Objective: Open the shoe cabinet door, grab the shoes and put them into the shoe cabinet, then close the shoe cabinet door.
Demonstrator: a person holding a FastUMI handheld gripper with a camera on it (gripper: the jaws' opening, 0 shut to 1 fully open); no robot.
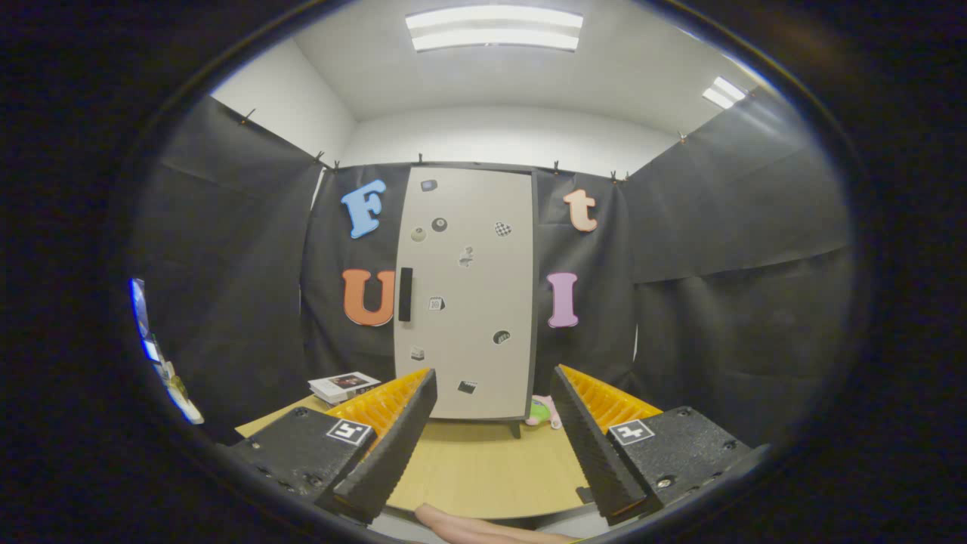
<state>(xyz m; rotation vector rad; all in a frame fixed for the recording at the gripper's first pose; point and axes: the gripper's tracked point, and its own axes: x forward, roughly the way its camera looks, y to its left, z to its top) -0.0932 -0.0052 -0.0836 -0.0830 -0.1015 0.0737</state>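
Held gripper (492, 375) wide open and empty at lower centre, over table (483, 468). Faced shut shoe cabinet door (472, 302) mid-frame, with probable shoes (542, 412) outside at its lower right. Judged door-opening in hand, calling for handle (405, 294) on its left edge.

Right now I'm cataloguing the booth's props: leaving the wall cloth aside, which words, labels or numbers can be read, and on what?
None can be read.
Stickers on the shoe cabinet door: too small and blurred.
Book on the table, left of the cabinet: cover too small.
Square markers on the gripper: black-and-white patterns, not words. Its fingers stand open, with nothing between them.
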